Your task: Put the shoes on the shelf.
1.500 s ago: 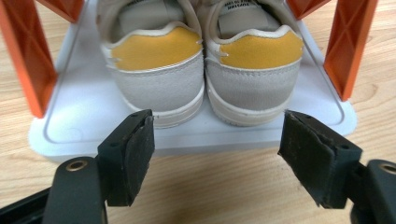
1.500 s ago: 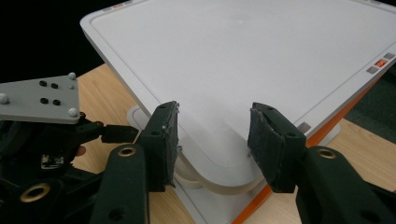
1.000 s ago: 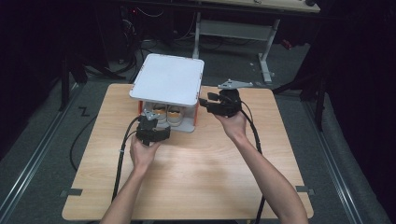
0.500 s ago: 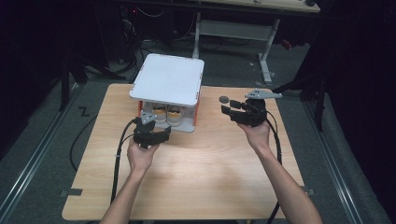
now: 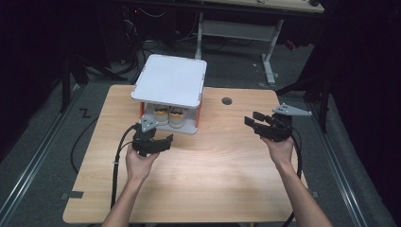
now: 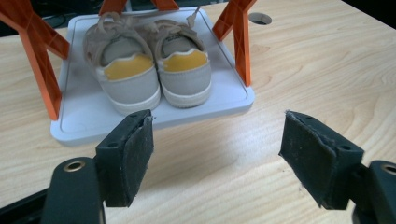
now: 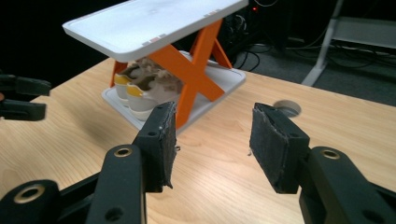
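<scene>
At twelve o'clock on the wooden table (image 5: 203,175) a two-tier rack (image 5: 171,80) is set, with a pair of grey-and-yellow shoes (image 6: 149,70) lodged on its lower tray (image 6: 224,100). The left gripper (image 5: 153,142) is held at the rack's six o'clock, jaws spread wide and empty. The right gripper (image 5: 262,125) is held well apart at three o'clock, jaws parted, nothing grasped.

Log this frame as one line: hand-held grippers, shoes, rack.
left hand-held gripper: open, empty, facing shoes | right hand-held gripper: open, empty, right of rack | shoes: pair on lower shelf | rack: top empty
</scene>
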Tool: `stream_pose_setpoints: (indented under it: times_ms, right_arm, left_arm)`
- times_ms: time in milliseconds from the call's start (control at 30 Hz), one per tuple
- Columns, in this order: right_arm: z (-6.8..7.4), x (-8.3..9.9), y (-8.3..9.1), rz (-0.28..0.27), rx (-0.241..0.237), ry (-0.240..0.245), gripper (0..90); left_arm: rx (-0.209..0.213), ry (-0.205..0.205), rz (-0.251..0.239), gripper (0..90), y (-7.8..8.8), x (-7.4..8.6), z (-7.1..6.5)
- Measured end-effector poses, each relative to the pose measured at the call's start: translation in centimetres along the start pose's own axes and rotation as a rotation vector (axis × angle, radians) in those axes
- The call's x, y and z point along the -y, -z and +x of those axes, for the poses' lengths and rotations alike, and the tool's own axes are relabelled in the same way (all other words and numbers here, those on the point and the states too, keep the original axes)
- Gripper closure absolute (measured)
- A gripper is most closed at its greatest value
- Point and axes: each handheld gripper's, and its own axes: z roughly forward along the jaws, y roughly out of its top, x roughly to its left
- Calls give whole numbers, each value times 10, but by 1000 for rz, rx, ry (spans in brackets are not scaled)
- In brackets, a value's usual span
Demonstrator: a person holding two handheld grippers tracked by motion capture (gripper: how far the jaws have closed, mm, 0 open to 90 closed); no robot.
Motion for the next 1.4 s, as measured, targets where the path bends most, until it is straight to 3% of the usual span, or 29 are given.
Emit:
stream_pose_setpoints:
  times_ms: [300,633,1033,1400]
  right_arm:
    - [-9,23,19,6,35,-18,502]
    - [-16,51,28,18,60,-48,499]
    - [-25,90,27,70,105,-99,495]
    - [-35,116,19,122,160,-130,494]
  left_arm:
    - [8,3,2,227,9,10,3]
    - [4,28,21,203,11,27,7]
    - [-20,58,50,195,10,49,16]
    - [-60,71,88,195,-2,64,24]
